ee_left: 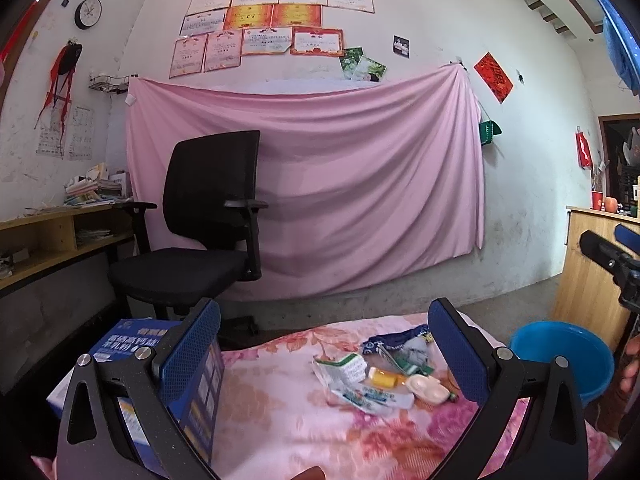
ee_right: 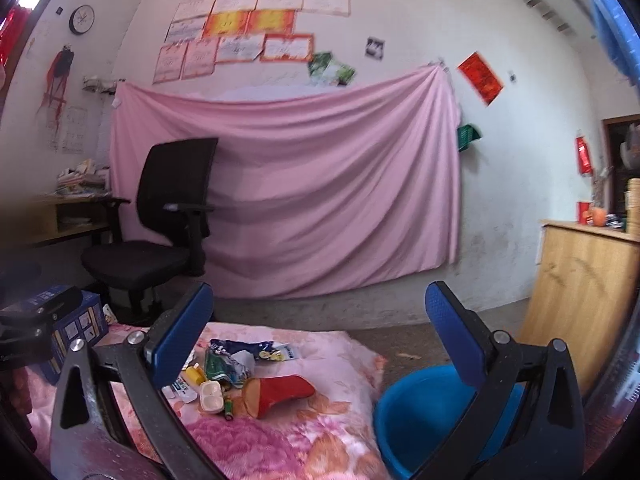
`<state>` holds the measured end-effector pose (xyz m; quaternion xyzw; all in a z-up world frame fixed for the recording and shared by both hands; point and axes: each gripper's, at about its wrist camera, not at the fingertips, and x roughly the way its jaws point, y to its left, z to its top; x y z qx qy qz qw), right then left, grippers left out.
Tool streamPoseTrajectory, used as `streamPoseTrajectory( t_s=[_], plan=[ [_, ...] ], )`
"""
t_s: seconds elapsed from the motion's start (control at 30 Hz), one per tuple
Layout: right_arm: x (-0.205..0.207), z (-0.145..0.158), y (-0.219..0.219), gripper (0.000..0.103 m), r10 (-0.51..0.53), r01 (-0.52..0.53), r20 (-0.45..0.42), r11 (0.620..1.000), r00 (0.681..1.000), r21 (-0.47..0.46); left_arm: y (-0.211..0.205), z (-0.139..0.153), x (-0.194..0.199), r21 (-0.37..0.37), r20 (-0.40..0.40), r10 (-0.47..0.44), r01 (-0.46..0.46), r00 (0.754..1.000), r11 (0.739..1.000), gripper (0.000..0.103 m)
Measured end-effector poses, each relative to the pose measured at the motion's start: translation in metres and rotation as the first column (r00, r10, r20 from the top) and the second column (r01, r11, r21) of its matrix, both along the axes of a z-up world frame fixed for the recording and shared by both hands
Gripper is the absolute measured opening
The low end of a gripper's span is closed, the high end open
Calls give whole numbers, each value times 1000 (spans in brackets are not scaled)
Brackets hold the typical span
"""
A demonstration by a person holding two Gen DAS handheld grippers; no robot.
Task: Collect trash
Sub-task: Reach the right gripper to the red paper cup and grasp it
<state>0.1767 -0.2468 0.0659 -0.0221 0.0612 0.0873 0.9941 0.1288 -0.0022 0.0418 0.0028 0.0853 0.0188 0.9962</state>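
A heap of trash (ee_left: 384, 372) lies on the floral bedspread (ee_left: 280, 420): crumpled wrappers, a yellow piece (ee_left: 382, 378) and a cream plastic case (ee_left: 426, 388). In the right wrist view the same heap (ee_right: 224, 372) also holds a red sleeve-like wrapper (ee_right: 280, 394) and a small battery (ee_right: 229, 409). A blue basin (ee_right: 424, 412) sits on the floor by the bed's right edge, also seen as the basin (ee_left: 564, 354). My left gripper (ee_left: 326, 354) is open above the bed, short of the heap. My right gripper (ee_right: 320, 340) is open, empty, between heap and basin.
A blue printed box (ee_left: 132, 360) stands on the bed at the left, behind my left finger. A black office chair (ee_left: 200, 232) faces a pink sheet (ee_left: 340, 184) hung on the wall. A wooden cabinet (ee_right: 580, 280) stands at the right, a desk shelf (ee_left: 48, 240) at the left.
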Motion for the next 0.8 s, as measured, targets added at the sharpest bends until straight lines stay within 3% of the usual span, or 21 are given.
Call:
streamPoseTrajectory(
  t_s=[0.2, 0.4, 0.47, 0.63, 0.7, 0.8],
  plan=[
    [53, -26, 12, 103, 50, -62, -190, 997, 981, -56, 9, -13, 37, -28, -119, 5, -9, 993, 1000, 102],
    [95, -62, 22, 103, 105, -157, -420, 983, 902, -93, 5, -42, 68, -29, -290, -14, 6, 957, 1000, 98],
    [106, -73, 22, 103, 107, -180, -481, 978, 870, -109, 3, -53, 78, -35, -350, -26, 14, 936, 999, 89],
    [126, -98, 24, 103, 112, -224, -573, 966, 812, -130, 3, -82, 107, -112, -518, -101, 50, 849, 992, 76],
    [134, -104, 25, 103, 118, -243, -594, 960, 796, -136, 3, -90, 115, -134, -565, -122, 56, 816, 989, 58],
    [144, -111, 29, 103, 131, -277, -625, 950, 770, -143, 3, -103, 128, -169, -625, -147, 51, 766, 984, 54]
  ],
)
